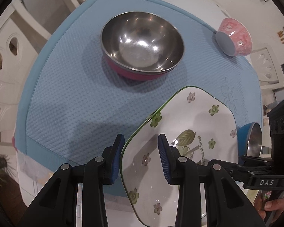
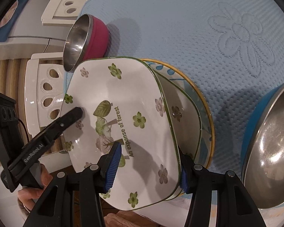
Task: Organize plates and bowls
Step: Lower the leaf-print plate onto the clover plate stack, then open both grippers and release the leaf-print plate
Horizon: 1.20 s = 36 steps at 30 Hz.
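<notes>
Straddling the green rim of the floral square plate [image 1: 189, 117], the left tool [image 1: 141, 157] stands partly spread, one blue pad outside the edge and one over the plate's white face; whether the pads actually press on the rim cannot be told from this view. The right tool [image 2: 147, 167] takes the same plate from the opposite side, one pad on the printed face near the words "An expanse of forest", the other hidden behind the far edge, so it appears to be pinching the plate's rim. A hand [image 2: 31, 193] grips the left tool's handle at the lower left of the right wrist view.

The floral plate sits tilted, directly above a second square plate [image 2: 187, 117] with the same green edge, which lies on a round plate [image 2: 208, 113] with a yellow rim. All of them rest on a blue quilted mat [image 1: 66, 104] covering the desk.

Beyond the plates, a steel bowl with a magenta outside [image 1: 142, 43] stands upright and empty on the mat. A steel bowl with a blue outside [image 2: 270, 147] stands just beside the stack, also empty. A pink patterned bowl [image 1: 233, 36] lies tipped on its side at the mat's far edge.
</notes>
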{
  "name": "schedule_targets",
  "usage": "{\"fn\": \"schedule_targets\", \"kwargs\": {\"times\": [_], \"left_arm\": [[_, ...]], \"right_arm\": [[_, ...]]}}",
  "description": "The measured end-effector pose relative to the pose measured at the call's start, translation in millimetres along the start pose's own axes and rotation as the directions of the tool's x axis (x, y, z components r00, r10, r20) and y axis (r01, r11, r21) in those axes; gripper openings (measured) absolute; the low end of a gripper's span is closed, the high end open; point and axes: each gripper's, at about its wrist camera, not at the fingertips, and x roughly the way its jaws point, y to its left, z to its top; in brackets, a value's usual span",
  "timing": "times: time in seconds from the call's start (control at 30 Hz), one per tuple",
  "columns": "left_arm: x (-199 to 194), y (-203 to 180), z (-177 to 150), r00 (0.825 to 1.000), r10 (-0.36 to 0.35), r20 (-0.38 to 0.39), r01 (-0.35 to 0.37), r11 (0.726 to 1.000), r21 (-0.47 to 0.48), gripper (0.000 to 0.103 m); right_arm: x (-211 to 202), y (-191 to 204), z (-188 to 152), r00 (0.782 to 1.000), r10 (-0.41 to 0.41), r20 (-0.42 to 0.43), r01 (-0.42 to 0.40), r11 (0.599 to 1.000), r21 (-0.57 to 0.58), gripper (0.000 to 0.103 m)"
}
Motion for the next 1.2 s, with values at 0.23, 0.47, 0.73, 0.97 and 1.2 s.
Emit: {"fn": "schedule_targets", "kwargs": {"times": [0.23, 0.47, 0.73, 0.97, 1.2], "left_arm": [[7, 3, -4, 1.0, 0.004, -0.013, -0.005, 1.0, -0.023, 0.033], [14, 3, -6, 1.0, -0.008, -0.03, 0.007, 1.0, -0.029, 0.034], [16, 1, -8, 0.999, -0.016, -0.041, 0.015, 0.999, -0.034, 0.034], [15, -17, -7, 0.998, 0.054, -0.03, -0.052, 0.997, 0.055, 0.032], [12, -19, -7, 0.998, 0.061, -0.025, -0.06, 0.997, 0.051, 0.032]], "right_arm": [[6, 9, 5, 1.0, -0.006, -0.011, 0.005, 1.0, -0.019, 0.052], [2, 8, 10, 1.0, -0.024, -0.009, 0.024, 1.0, -0.018, 0.052], [-1, 10, 14, 0.999, -0.044, 0.004, 0.044, 0.999, -0.017, 0.052], [-6, 11, 15, 0.998, -0.062, 0.017, 0.062, 0.998, -0.011, 0.058], [-4, 17, 13, 0.996, -0.088, -0.007, 0.088, 0.996, -0.021, 0.06]]}}
